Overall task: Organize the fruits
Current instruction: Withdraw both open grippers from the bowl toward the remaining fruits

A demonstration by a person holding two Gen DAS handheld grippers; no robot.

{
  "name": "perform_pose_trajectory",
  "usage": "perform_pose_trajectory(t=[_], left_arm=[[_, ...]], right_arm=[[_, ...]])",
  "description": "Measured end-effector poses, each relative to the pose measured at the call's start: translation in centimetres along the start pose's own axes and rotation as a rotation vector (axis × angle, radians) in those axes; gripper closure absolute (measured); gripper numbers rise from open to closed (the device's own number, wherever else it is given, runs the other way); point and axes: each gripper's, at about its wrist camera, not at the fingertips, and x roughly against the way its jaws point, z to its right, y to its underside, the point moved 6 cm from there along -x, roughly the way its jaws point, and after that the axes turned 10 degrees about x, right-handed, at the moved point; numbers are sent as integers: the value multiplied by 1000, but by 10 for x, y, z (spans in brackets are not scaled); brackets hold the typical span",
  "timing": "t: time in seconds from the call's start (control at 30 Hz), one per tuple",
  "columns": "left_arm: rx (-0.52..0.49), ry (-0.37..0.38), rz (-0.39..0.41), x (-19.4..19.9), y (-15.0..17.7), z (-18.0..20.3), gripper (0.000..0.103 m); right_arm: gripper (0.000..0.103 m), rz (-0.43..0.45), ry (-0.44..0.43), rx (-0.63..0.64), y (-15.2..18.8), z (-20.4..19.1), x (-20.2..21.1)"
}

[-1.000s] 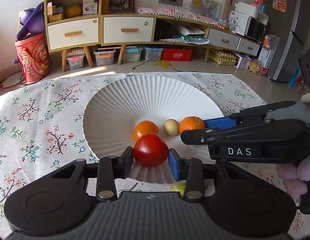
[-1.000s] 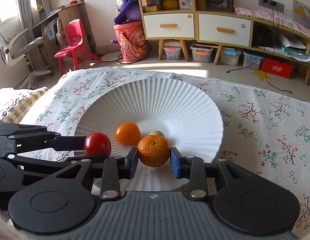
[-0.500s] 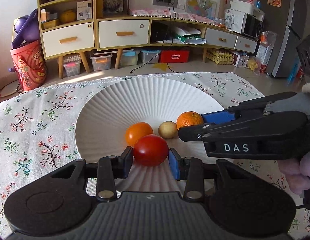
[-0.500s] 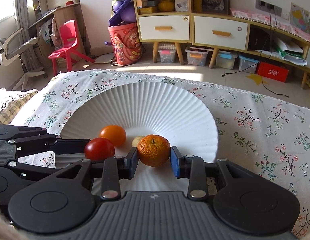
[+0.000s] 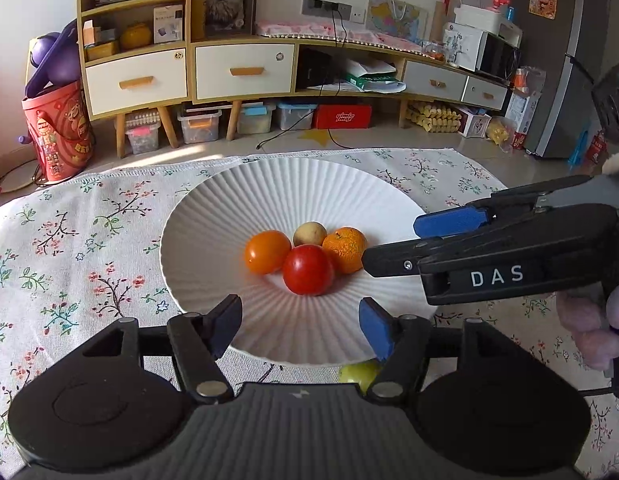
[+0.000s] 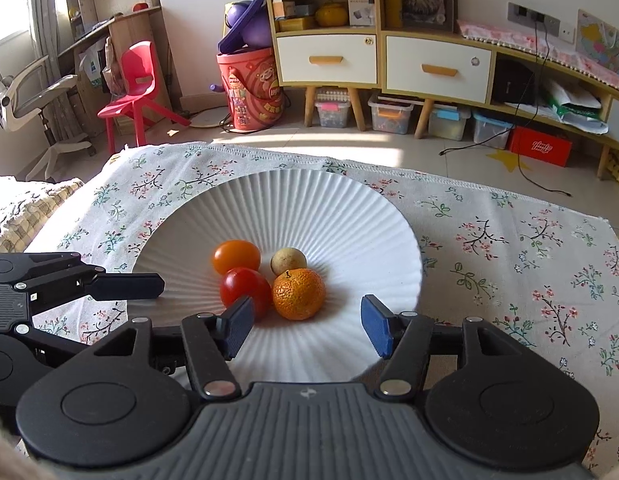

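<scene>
A white ribbed plate [image 5: 269, 196] [image 6: 309, 208] sits on the floral tablecloth. In its middle lie a red tomato [image 5: 308, 269] [image 6: 245, 290], an orange tomato [image 5: 267, 251] [image 6: 235, 256], a mandarin [image 5: 345, 249] [image 6: 298, 293] and a small tan fruit [image 5: 309, 233] [image 6: 288, 261], all touching. My left gripper [image 5: 301, 330] is open and empty just in front of the red tomato. My right gripper [image 6: 307, 330] is open and empty just in front of the mandarin; it also shows in the left wrist view [image 5: 389, 242]. A yellow-green fruit [image 5: 359, 374] lies on the cloth beside the plate's near rim.
The floral tablecloth [image 5: 89, 240] [image 6: 509, 260] covers the table around the plate. Beyond the far edge are floor, wooden cabinets [image 5: 189, 68], a red bucket [image 6: 251, 88] and a red chair [image 6: 137, 92].
Both grippers opened and pulled back. The red tomato and the mandarin were let go and now rest in the plate against the other two fruits.
</scene>
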Motion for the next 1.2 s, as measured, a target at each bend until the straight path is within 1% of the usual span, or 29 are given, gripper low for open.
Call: perform_pose_trajectory(t=[0.17,0.3,0.53,0.77,0.83,1.0,1.1,1.17,1.2], left_arm=[[3,0,12,13,2,-1,42],[5,-3,17,22,7,-4,37],[22,-20,18,37,20,-10,28],[35,-55,12,48,34,-24,24],[45,-59,12,51,37,-26,19],[42,-84,37,61,48,-30,11],[47,-102,45,62,55,-32,11],[53,-113,47,62,62,-35,11],[55,-117,45,61,65,-37,11]], right_arm=[[39,24,5,16,5,-3,16],[37,29,7,16,10,-4,25],[29,38,1,19,19,-11,34],[21,43,2,27,30,-18,41],[19,47,3,25,33,-18,43],[12,54,17,18,42,-21,46],[8,57,30,22,48,-24,47],[3,62,44,26,53,-27,46],[3,60,50,30,56,-28,45]])
